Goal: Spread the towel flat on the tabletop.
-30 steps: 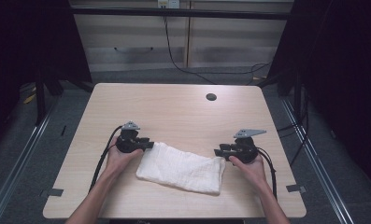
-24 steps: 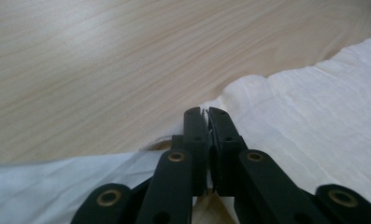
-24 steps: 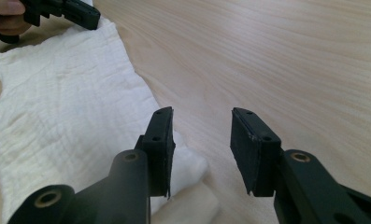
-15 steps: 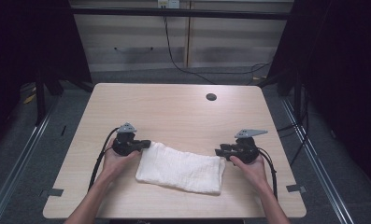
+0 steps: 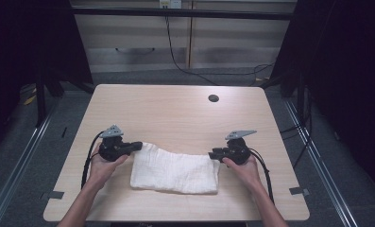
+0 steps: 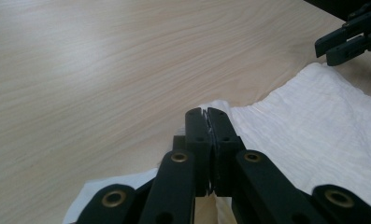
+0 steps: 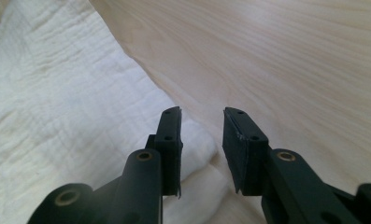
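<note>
Since the earlier frame the left tool (image 5: 137,144) has drawn leftward and clamped on the white towel's (image 5: 175,169) left corner. The right tool (image 7: 201,116), its jaws just closing, straddles the right corner unpinched. The towel lies on the counter (image 5: 175,113), between both. Next: right grip, then lift together.
</note>
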The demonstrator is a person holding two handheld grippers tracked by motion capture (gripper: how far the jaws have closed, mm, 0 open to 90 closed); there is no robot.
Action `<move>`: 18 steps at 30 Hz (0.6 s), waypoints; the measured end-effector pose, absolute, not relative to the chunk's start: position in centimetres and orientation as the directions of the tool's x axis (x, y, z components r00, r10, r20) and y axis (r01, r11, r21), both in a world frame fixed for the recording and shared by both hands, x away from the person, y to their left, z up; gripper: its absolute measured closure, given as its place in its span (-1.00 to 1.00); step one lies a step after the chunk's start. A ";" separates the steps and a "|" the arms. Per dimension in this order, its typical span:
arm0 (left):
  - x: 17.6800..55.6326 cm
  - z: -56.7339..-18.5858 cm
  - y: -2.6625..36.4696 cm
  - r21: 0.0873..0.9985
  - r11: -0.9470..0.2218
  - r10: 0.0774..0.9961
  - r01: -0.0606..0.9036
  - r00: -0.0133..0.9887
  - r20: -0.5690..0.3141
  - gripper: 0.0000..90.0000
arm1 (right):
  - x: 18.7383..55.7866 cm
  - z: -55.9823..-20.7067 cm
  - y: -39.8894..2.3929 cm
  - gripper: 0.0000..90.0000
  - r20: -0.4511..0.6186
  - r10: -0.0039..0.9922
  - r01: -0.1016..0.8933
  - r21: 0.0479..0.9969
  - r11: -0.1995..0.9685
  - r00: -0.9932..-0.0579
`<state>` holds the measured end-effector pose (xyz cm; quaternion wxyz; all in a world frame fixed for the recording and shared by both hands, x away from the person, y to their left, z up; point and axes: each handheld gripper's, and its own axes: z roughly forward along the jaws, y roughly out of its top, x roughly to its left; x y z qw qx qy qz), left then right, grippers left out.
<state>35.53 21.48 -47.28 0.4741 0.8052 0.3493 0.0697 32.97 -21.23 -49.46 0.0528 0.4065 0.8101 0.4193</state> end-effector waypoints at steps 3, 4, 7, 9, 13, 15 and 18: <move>35.4 -47.6 22.0 0.811 -0.290 0.635 0.508 0.736 -0.234 0.97 | 33.1 -49.9 -20.6 0.42 0.251 0.698 0.620 0.707 0.341 -0.671; 35.4 -47.7 22.1 0.811 -0.288 0.635 0.510 0.735 -0.236 0.97 | 33.1 -49.9 -20.6 0.42 0.251 0.698 0.620 0.707 0.341 -0.671; 35.3 -47.8 22.2 0.811 -0.281 0.639 0.513 0.731 -0.241 0.96 | 33.0 -50.0 -20.3 0.41 0.233 0.696 0.609 0.707 0.358 -0.680; 35.3 -47.9 22.0 0.809 -0.279 0.639 0.517 0.729 -0.245 0.96 | 32.9 -50.1 -20.0 0.41 0.195 0.696 0.593 0.704 0.391 -0.691; 35.3 -48.1 21.9 0.808 -0.283 0.636 0.517 0.732 -0.246 0.96 | 32.8 -50.4 -19.8 0.67 0.188 0.695 0.589 0.704 0.398 -0.694; 35.3 -48.2 21.8 0.807 -0.281 0.637 0.519 0.730 -0.248 0.95 | 32.8 -50.5 -19.8 0.82 0.186 0.693 0.586 0.704 0.401 -0.697; 35.4 -48.4 21.9 0.804 -0.279 0.637 0.525 0.728 -0.254 0.94 | 32.7 -50.3 -19.9 0.90 0.188 0.698 0.586 0.711 0.388 -0.691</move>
